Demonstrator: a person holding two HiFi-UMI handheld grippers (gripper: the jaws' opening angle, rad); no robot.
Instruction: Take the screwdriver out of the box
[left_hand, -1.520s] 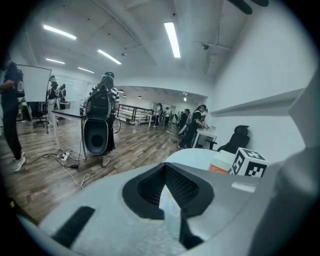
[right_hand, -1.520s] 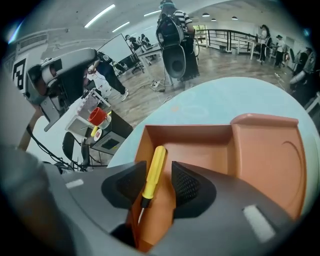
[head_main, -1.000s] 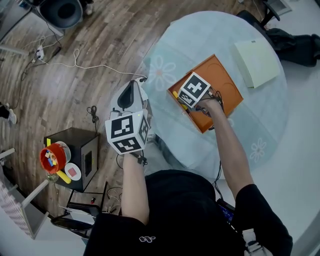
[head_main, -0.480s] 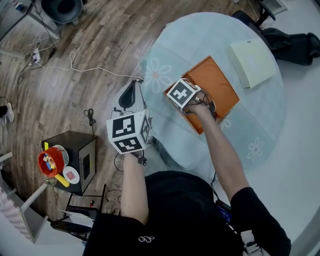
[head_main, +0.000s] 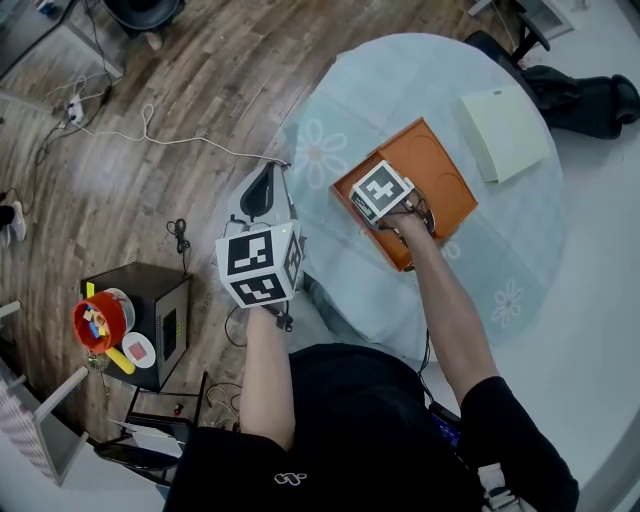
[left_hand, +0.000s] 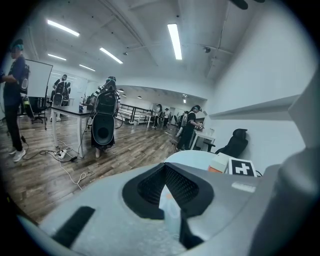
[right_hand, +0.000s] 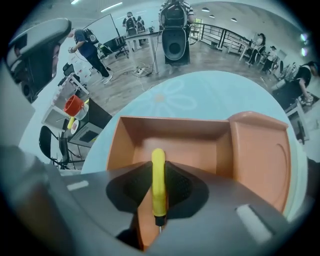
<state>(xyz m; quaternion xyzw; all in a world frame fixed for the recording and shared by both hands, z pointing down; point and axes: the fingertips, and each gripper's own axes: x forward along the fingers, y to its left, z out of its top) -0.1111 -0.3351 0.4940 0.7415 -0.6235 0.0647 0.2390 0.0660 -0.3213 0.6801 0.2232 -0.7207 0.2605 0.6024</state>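
Gripping the screwdriver (right_hand: 158, 180) over the orange box (right_hand: 175, 135), extraction step.
Right hand-held gripper (right_hand: 159, 187) clamps its yellow handle at lower centre; left hand-held gripper (left_hand: 170, 200) idles slightly apart, empty. Next, probably: lift it clear.

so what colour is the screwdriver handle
The screwdriver handle is yellow, clearest in the right gripper view.

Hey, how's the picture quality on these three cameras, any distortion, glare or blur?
Head view: evenly lit and sharp, no glare on the table. Left gripper view: strong fisheye, bright ceiling strip lights, the left gripper soft up close. Right gripper view: fisheye with dark corners, yellow screwdriver and orange box sharp.
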